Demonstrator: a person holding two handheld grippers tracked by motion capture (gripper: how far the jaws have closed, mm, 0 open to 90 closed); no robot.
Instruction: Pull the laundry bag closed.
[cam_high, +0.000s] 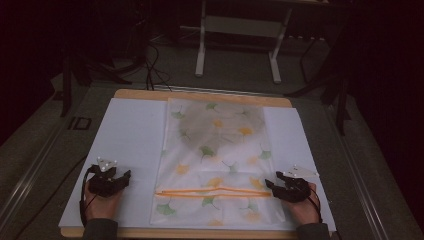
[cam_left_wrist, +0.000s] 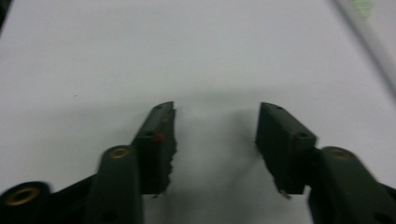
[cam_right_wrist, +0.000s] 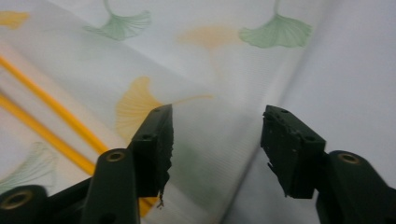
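**Ana:** From the high view, what do you see?

**Ben:** A see-through bag (cam_high: 216, 162) with leaf prints lies flat in the middle of the white sheet (cam_high: 131, 150) on the table (cam_high: 200, 95). Its long side runs away from the person, and the end with the two orange stripes (cam_high: 212, 192) is the near end. The left hand-held gripper (cam_high: 126, 176) rests on the sheet, apart from the bag's left edge. The right hand-held gripper (cam_high: 270, 184) sits just at the bag's right edge, by the stripes.

**Ana:** So which step is this?

**Ben:** I think it is the very start. Nothing is picked up yet.

**Ana:** And the left gripper view?

**Ben:** The left hand-held gripper (cam_left_wrist: 215, 122) has its jaws wide apart, holding nothing. Below it is plain white sheet (cam_left_wrist: 140, 56), with a bit of the bag's edge (cam_left_wrist: 369, 28) far off at the top right.

**Ana:** The right gripper view?

**Ben:** The right hand-held gripper (cam_right_wrist: 217, 122) is also wide and empty. It hangs over the bag's edge (cam_right_wrist: 205, 60), with the orange stripes (cam_right_wrist: 51, 109) to one side.

**Ana:** What next?

**Ben:** I guess both must slide in to the bag's sides and pinch the thin plastic gently.
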